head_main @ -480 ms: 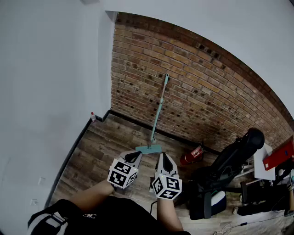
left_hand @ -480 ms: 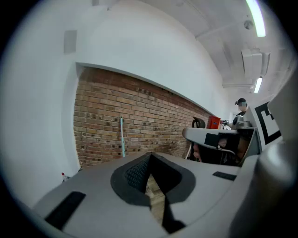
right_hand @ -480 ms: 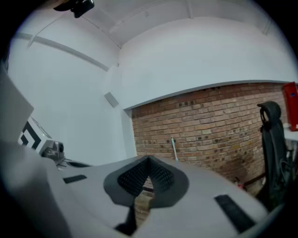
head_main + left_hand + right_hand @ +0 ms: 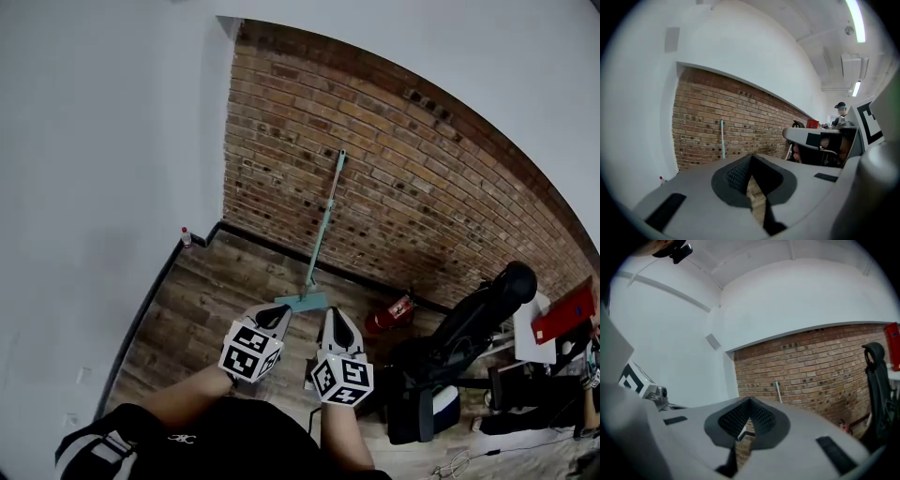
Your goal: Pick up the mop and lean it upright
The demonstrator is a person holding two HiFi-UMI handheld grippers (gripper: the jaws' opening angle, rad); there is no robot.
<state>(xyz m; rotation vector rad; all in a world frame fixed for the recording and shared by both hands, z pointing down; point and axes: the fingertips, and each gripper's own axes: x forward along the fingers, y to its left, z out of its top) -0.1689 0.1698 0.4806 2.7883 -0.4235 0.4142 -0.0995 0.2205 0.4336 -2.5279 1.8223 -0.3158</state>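
The teal mop (image 4: 323, 225) leans upright against the brick wall, with its flat head (image 4: 302, 302) on the wooden floor. Its handle also shows far off in the left gripper view as the mop (image 4: 722, 138) and in the right gripper view as the mop (image 4: 778, 391). My left gripper (image 4: 277, 317) and right gripper (image 4: 333, 317) are held side by side just short of the mop head, apart from it. Both are shut with nothing between their jaws: the left gripper (image 4: 750, 158) and the right gripper (image 4: 749, 401) have their tips together.
A red fire extinguisher (image 4: 394, 314) lies by the wall right of the mop. Beyond it are a black office chair (image 4: 473, 323) and a white desk with a red box (image 4: 561, 317). A small bottle (image 4: 186, 236) stands in the left corner. A white wall (image 4: 94, 187) bounds the left.
Both grippers hold nearly the same place and stay shut. The mop has not moved; the head view has only shifted slightly.
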